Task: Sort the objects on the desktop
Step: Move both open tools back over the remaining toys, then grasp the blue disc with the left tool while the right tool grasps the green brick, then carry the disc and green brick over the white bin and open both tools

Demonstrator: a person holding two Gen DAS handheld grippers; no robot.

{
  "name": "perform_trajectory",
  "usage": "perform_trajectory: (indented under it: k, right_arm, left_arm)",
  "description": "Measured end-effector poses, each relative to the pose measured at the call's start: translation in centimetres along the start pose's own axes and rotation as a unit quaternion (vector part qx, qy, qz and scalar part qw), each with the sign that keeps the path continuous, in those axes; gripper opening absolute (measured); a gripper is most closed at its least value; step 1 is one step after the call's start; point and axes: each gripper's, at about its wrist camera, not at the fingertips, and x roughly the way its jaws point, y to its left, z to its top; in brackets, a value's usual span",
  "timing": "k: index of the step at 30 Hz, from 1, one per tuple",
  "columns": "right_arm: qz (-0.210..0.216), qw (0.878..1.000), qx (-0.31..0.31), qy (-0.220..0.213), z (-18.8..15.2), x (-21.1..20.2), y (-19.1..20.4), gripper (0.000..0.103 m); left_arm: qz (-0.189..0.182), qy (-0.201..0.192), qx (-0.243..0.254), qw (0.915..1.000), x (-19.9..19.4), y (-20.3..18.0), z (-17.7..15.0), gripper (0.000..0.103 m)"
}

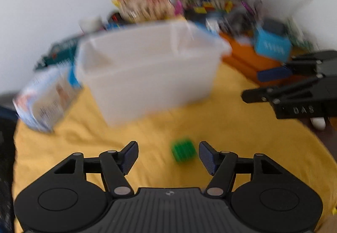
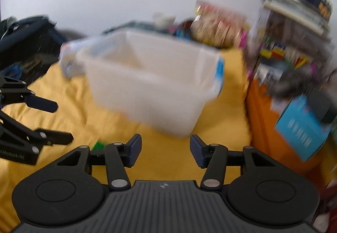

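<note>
the green block (image 1: 183, 150) lies on the yellow cloth (image 1: 231, 127), near the front, and it sits between the fingers of my left gripper (image 1: 168, 156), closer to the right-hand finger than the left. from the right wrist view only a sliver of it shows past my right gripper's own finger. my left gripper is wide open and holds nothing. my right gripper (image 2: 165, 149) is also wide open and empty, hanging over bare cloth in front of the white bin (image 1: 151, 68). the bin stands just behind the block, open at the top, and i judge it to be where the block goes.

both views are smeared, so i am reading positions through blur. the block is off centre in the left gripper; if i close like this, i think the nearer finger could meet it first and shove it sideways or tip it. the cloth looks soft and rumpled, so the block may rock when touched. the right gripper shows at the edge of the left view, near enough that the two could knock together if i swing across. around the bin are a carton (image 1: 48, 98), an orange box (image 1: 250, 58) and a heap of clutter.
</note>
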Motion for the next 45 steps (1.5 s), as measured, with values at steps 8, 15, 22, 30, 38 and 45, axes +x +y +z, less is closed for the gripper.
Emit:
perform_trajectory:
  k: [8,15,22,30,38,45]
  right_arm:
    - [0.018,0.998,-0.006,0.054,-3.2,0.4,1.5,0.053]
    - [0.030,0.997,-0.012,0.067,-4.3,1.0,2.5,0.053]
    - [0.083,0.995,-0.008,0.054,-2.9,3.6,5.2,0.054]
    - [0.108,0.992,-0.003,0.072,-1.1,8.5,7.8,0.058]
    - [0.088,0.994,-0.020,0.069,-1.1,7.7,7.3,0.037]
    - [0.034,0.999,-0.018,-0.018,2.6,1.9,3.9,0.037]
  left_arm:
    - [-0.040,0.066,0.015,0.9969,3.5,-3.3,-4.5,0.065]
    - [-0.036,0.053,0.024,0.9977,3.2,-3.3,-5.9,0.042]
    - [0.007,0.062,-0.011,0.9980,2.3,0.7,-6.9,0.042]
    - [0.015,0.049,-0.006,0.9987,1.4,3.0,-6.2,0.042]
    - [-0.001,0.020,0.010,0.9997,0.8,3.9,-3.6,0.042]
    - [-0.006,-0.056,0.019,0.9982,-1.3,4.7,3.1,0.042]
